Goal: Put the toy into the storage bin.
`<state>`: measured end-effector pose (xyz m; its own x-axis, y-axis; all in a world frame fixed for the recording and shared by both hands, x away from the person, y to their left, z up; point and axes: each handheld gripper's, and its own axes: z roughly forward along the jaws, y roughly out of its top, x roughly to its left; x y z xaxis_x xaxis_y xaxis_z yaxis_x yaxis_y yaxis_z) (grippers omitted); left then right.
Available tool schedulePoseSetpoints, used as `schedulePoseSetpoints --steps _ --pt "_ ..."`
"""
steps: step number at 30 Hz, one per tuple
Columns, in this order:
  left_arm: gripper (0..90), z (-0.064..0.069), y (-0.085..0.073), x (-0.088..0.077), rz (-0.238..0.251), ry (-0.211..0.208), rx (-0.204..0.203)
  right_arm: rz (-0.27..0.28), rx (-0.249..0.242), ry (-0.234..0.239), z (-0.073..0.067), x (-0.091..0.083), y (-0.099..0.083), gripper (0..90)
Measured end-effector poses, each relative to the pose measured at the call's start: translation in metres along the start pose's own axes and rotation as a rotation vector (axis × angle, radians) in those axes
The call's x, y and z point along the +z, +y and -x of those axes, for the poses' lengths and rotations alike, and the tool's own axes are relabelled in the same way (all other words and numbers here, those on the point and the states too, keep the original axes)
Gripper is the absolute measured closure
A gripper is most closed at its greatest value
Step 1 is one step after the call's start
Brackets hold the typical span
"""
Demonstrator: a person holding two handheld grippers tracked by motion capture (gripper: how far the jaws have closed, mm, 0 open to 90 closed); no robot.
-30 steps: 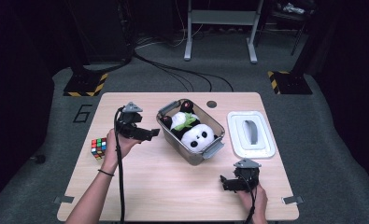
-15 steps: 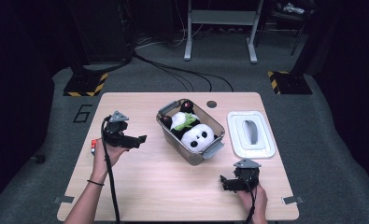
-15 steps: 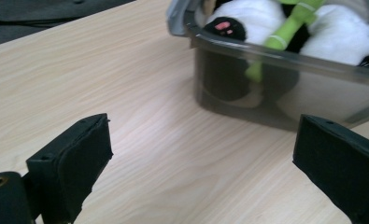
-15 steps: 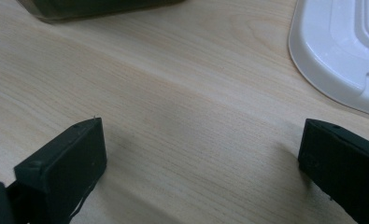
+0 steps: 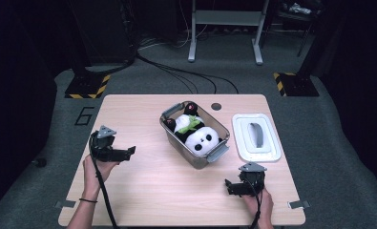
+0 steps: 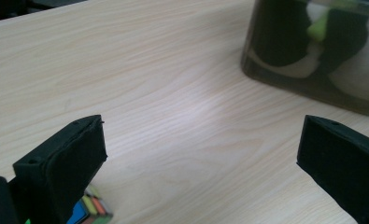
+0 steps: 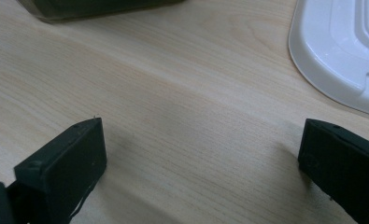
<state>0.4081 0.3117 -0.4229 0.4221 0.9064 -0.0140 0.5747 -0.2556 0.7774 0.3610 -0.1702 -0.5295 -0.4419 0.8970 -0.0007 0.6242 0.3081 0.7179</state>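
Nearest the person, the right gripper (image 5: 233,187) rests low over the table (image 5: 143,191) close to its near edge, held in the right hand (image 5: 258,206); its jaws stand wide apart with nothing but bare wood between them, as the right gripper view confirms. In that view a corner of the white lid (image 7: 341,51) lies just ahead at the upper right. Further up on the other side, the left gripper (image 5: 129,151) is held in the left hand (image 5: 96,168) near the table's left edge, pointing toward the middle. Its jaws have just been opening and now gape wide, with nothing between them. A colourful puzzle cube (image 6: 91,212) peeks out just beside the lower jaw in the left gripper view; whether the jaw touches it is hard to tell, since most of it is hidden. Beyond, at mid-table, stands the clear plastic box (image 5: 210,157) set at an angle, with a panda soft toy (image 5: 201,138) lying inside. The white lid (image 5: 256,137) lies flat just right of the box, apart from it. A small dark round hole (image 5: 216,106) sits near the far edge.
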Motion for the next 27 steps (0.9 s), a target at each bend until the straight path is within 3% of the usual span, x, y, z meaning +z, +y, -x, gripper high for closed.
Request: schedulePoseSetpoints --steps 13,18,27 --pt "0.4 -0.025 -0.034 -0.009 0.017 0.130 -0.081 0.000 0.000 0.001 0.000 0.000 0.000 0.3" --pt "0.3 -0.041 -0.044 -0.002 0.013 0.168 -0.135 0.000 0.000 0.001 0.000 0.000 0.000 0.2" --pt "0.0 -0.063 -0.055 0.016 -0.016 0.211 -0.187 0.000 0.000 0.001 0.000 0.000 0.000 0.2"
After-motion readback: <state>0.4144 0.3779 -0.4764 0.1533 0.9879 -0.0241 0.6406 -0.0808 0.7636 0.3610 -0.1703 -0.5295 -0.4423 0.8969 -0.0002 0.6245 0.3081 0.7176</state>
